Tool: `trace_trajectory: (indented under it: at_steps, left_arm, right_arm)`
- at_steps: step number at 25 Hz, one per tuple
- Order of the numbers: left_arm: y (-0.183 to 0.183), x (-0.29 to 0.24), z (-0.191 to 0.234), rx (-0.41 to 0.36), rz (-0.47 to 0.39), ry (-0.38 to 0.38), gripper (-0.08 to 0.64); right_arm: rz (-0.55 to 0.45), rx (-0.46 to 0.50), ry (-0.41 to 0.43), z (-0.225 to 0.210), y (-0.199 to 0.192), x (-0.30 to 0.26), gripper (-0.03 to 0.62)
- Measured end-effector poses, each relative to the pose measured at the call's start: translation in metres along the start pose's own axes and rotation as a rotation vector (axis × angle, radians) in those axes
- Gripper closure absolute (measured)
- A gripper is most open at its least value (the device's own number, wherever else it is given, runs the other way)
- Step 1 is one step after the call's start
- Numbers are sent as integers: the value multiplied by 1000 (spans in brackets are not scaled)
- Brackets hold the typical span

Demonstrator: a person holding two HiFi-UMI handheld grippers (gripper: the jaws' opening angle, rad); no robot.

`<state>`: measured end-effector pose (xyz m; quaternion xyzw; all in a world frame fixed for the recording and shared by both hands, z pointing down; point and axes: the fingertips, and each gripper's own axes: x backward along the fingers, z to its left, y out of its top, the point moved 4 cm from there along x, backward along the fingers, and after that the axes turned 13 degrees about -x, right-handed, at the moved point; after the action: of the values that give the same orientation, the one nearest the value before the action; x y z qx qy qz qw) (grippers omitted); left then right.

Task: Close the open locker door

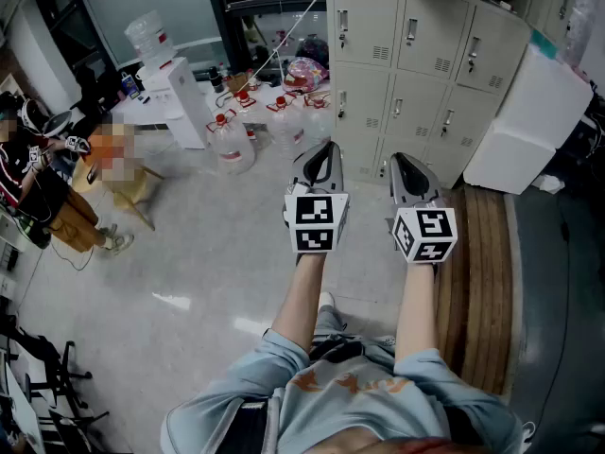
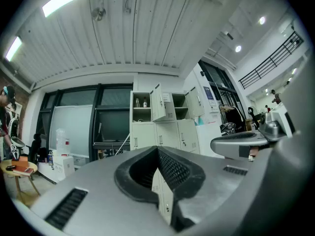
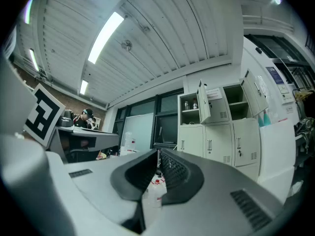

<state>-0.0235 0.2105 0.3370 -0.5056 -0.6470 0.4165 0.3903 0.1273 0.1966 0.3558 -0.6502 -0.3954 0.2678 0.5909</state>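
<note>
An office-like workroom: grey metal lockers point(image 1: 416, 55) upper right, water jugs point(image 1: 230, 143) upper centre, whiteboard point(image 1: 142, 8) upper left.

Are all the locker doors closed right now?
No, at least one upper locker door stands swung wide open.

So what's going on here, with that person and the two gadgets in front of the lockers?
A person holds a hand-held gripper in each hand, the left gripper and the right gripper, both pointed toward a bank of pale lockers. Both pairs of jaws are shut with nothing in them. In the top row an open locker door swings out, and neither gripper touches it: the closing has not begun. Water jugs stand on the floor beside the lockers.
</note>
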Motion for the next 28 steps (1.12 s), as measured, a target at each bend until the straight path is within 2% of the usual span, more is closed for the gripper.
trace_trajectory:
  at_steps: [6, 16, 22, 28]
  left_arm:
    - [-12, -20, 7, 6, 3, -11, 541]
    - [-51, -96, 41, 53, 31, -39, 541]
    - [-61, -156, 66, 51, 46, -108, 541]
    - [-63, -197, 99, 51, 5, -131, 541]
  right_arm:
    - [51, 47, 31, 0, -15, -25, 554]
    - [50, -21, -17, -34, -36, -106, 554]
    - [-22, -82, 21, -43, -29, -170, 554]
    - [-34, -48, -2, -42, -23, -222, 554]
